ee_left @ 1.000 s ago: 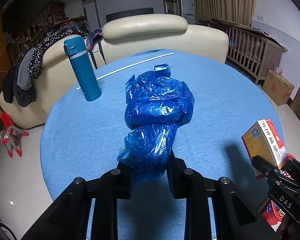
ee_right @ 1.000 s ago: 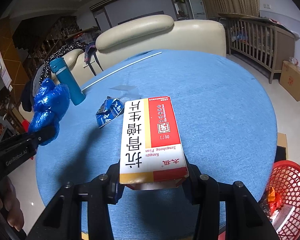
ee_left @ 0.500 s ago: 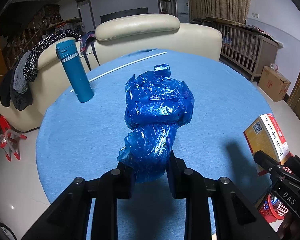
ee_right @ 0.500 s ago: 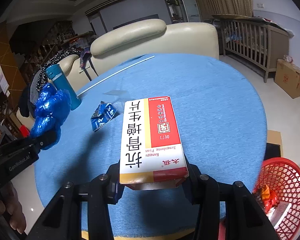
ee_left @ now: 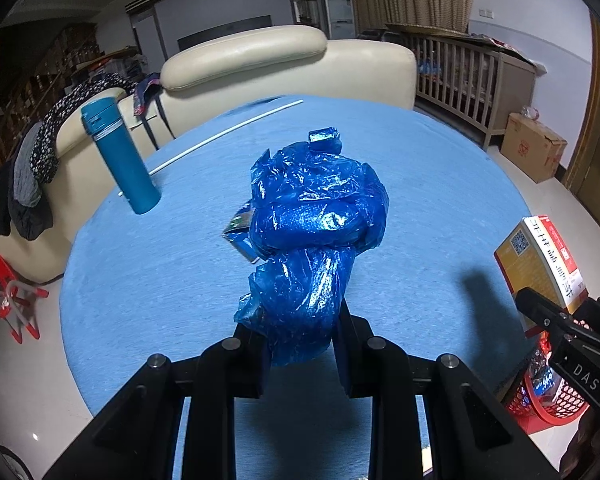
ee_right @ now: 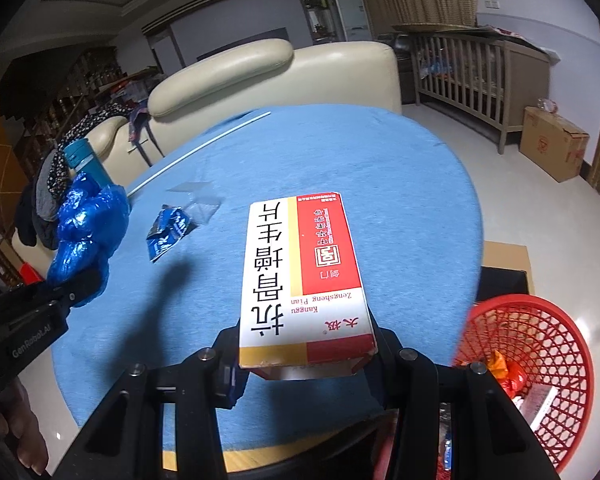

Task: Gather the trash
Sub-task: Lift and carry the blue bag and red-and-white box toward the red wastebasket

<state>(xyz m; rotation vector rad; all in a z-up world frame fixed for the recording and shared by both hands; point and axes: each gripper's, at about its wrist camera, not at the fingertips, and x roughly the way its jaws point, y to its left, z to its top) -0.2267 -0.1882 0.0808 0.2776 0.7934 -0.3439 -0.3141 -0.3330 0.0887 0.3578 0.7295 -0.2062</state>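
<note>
My left gripper [ee_left: 302, 334] is shut on a crumpled blue plastic bag [ee_left: 312, 236] and holds it above the round blue table [ee_left: 440, 184]. The bag also shows at the left of the right wrist view [ee_right: 86, 224]. My right gripper [ee_right: 306, 354] is shut on a red, white and yellow medicine box [ee_right: 302, 276], held above the table's near edge. The box shows at the right of the left wrist view [ee_left: 540, 260]. A small blue wrapper [ee_right: 168, 232] lies on the table. A red mesh basket [ee_right: 540, 364] with some trash stands on the floor at the lower right.
A teal flask [ee_left: 120, 160] stands at the table's left side. A thin white rod [ee_left: 224, 134] lies across the far part. A clear plastic scrap [ee_right: 200, 200] lies by the wrapper. A cream sofa [ee_left: 260, 64] is behind the table, and a cardboard box [ee_right: 556, 148] stands at the far right.
Both grippers have drawn back and risen a little with their loads. The red basket shows more fully in the right wrist view, and the wrapper now peeks out behind the bag.
</note>
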